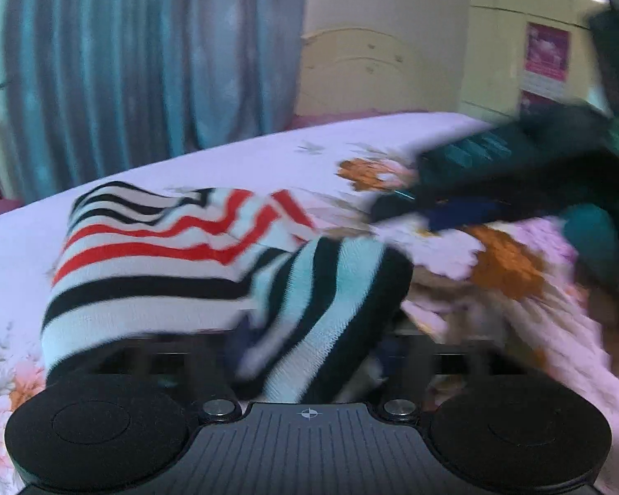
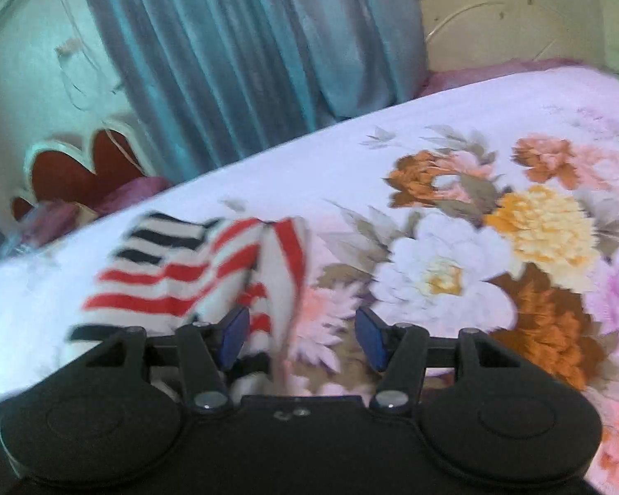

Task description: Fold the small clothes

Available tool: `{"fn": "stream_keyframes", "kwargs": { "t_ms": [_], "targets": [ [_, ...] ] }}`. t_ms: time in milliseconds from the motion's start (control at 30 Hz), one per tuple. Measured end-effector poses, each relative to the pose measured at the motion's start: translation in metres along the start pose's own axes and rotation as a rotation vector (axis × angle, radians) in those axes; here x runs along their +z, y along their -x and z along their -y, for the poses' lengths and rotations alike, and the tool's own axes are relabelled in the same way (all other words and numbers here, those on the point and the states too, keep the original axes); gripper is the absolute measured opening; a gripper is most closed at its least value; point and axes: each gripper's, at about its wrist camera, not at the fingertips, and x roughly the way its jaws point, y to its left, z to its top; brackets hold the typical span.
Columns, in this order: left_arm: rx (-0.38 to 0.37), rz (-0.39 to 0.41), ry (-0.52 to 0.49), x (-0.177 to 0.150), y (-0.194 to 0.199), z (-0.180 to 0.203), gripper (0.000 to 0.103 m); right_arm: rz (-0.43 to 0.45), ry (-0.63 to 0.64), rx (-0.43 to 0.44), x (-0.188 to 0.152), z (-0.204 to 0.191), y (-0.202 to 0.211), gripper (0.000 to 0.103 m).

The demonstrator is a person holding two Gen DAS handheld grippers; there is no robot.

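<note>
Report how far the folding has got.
Done: the striped garment lies on the floral bedspread with one part already turned over itself. In hand: the right gripper has open fingers beside its edge, gripping nothing. Remaining: the bundle is loose and rumpled; it probably needs another fold and flattening.

Both grippers are matte black, each with two round discs at the near corners and silver screws at the linkage pivots. The left gripper has a ribbed centre plate bearing a small crosshair mark. The right gripper carries blue pads on black link arms.
</note>
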Motion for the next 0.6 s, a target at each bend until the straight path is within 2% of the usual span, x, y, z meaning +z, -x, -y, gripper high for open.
{"fn": "stream_keyframes", "kwargs": {
  "t_ms": [100,167,267,333,367,500,600],
  "targets": [
    [-0.017,0.013,-0.031,-0.003,0.027,0.005,0.084,-0.050,-0.057,0.124,0.008,-0.006,-0.011,0.057],
    [-0.018,0.030,-0.013,-0.007,0.043,0.000,0.084,-0.108,-0.055,0.170,0.007,-0.014,-0.022,0.057],
    [0.048,0.072,0.063,-0.006,0.067,-0.025,0.084,-0.170,-0.040,0.165,0.002,-0.025,-0.038,0.057],
    [0.117,0.103,0.128,-0.008,0.087,-0.049,0.084,-0.187,-0.036,0.159,0.000,-0.029,-0.045,0.056],
    [0.147,0.104,0.152,-0.009,0.092,-0.063,0.084,-0.198,-0.026,0.148,-0.002,-0.032,-0.048,0.054],
    [0.246,0.071,0.231,-0.014,0.097,-0.101,0.084,-0.228,-0.012,0.132,-0.006,-0.037,-0.059,0.033],
    [0.269,0.043,0.293,-0.015,0.086,-0.121,0.084,-0.223,0.000,0.135,-0.008,-0.043,-0.057,0.025]
  ]
}}
